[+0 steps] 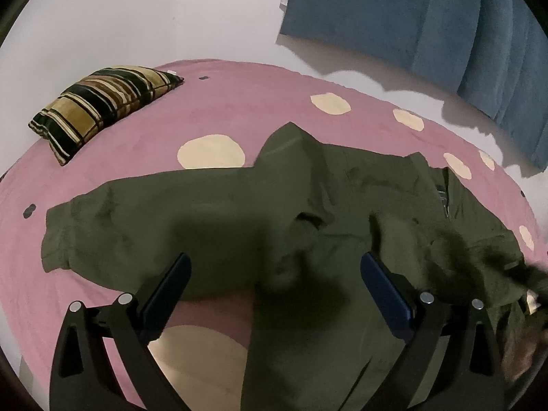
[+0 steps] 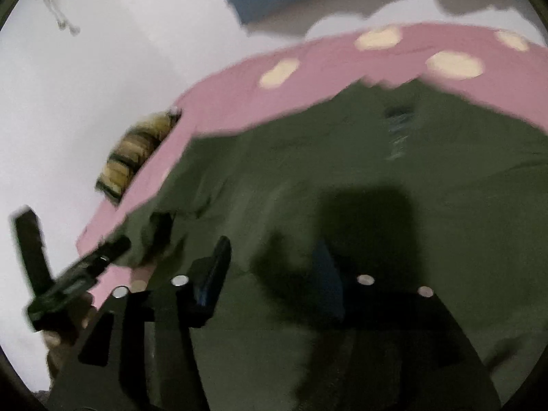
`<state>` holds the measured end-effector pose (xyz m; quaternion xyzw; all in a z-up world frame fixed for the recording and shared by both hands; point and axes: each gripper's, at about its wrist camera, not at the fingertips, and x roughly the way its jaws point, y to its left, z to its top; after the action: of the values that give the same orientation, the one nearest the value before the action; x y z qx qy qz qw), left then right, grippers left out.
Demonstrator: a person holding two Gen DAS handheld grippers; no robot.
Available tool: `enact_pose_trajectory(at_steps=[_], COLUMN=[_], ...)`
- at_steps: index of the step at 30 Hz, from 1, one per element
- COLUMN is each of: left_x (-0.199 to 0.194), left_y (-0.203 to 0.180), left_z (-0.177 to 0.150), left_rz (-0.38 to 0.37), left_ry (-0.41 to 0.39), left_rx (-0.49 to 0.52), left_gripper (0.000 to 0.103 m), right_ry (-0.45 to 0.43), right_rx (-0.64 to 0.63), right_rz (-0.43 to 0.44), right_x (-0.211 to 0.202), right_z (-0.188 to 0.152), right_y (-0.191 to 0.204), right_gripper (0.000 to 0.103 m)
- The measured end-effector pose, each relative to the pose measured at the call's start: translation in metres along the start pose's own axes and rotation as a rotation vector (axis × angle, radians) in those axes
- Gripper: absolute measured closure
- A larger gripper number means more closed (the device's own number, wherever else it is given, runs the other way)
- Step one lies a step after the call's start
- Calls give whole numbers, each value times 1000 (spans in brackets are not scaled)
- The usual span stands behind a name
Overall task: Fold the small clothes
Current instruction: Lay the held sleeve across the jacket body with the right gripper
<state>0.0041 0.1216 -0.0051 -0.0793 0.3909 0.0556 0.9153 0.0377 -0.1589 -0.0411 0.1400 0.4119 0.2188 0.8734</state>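
Observation:
A dark green shirt (image 1: 212, 212) lies spread and rumpled on a pink bedsheet (image 1: 239, 96) with cream dots. Its collar and label face right. My left gripper (image 1: 274, 267) is open just above the shirt's near edge, with nothing between its blue-padded fingers (image 1: 171, 294). The right wrist view is blurred by motion. My right gripper (image 2: 274, 267) is open over the same shirt (image 2: 342, 171); its left finger (image 2: 214, 270) shows, the right one is lost in shadow. The left gripper (image 2: 78, 267) also shows at the far left of that view.
A striped brown, black and gold pillow (image 1: 102, 106) lies at the far left of the bed, also in the right wrist view (image 2: 137, 150). A white wall stands behind, with a blue curtain (image 1: 428, 24) at upper right. The sheet (image 2: 342, 58) runs behind the shirt.

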Motion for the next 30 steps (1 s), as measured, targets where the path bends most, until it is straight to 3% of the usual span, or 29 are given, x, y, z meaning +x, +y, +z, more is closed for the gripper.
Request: enact_pose_trajectory(at_steps=[4,7,9,12,15,16,20,30], left_x=[3,4,5,5,4,4,5,3], left_y=[-4,-9,-13,-18,-22,-23,-26,-20], left_z=[-2,-4,-5,-6,-7,-7,-10,-10], left_rz=[-5,-11,-7,-12,-12,-13,-14,-20], left_ry=[11,15,15,19,16,16,20,15], left_rx=[10,19,30,34,42,47,56,23], left_gripper=[4,4,4,4,4,4,4,4], right_ry=[-169,-199,-154,-68,14,31,23,-12], right_rx=[96,269,348,416,389,364,345,376], right_rz=[-156,-334,-323,-228,-188,-206,-232,-200], right_x=[-80,-115,-119,-109,-93,-90,-92,-99], right_z=[4,-7,-15,-26,-33,-35,-44,-50], right_y=[-69,-147,-181,-210,-216,-217,-228,-239], right_gripper=[37,37,37,39,79,85,90,90])
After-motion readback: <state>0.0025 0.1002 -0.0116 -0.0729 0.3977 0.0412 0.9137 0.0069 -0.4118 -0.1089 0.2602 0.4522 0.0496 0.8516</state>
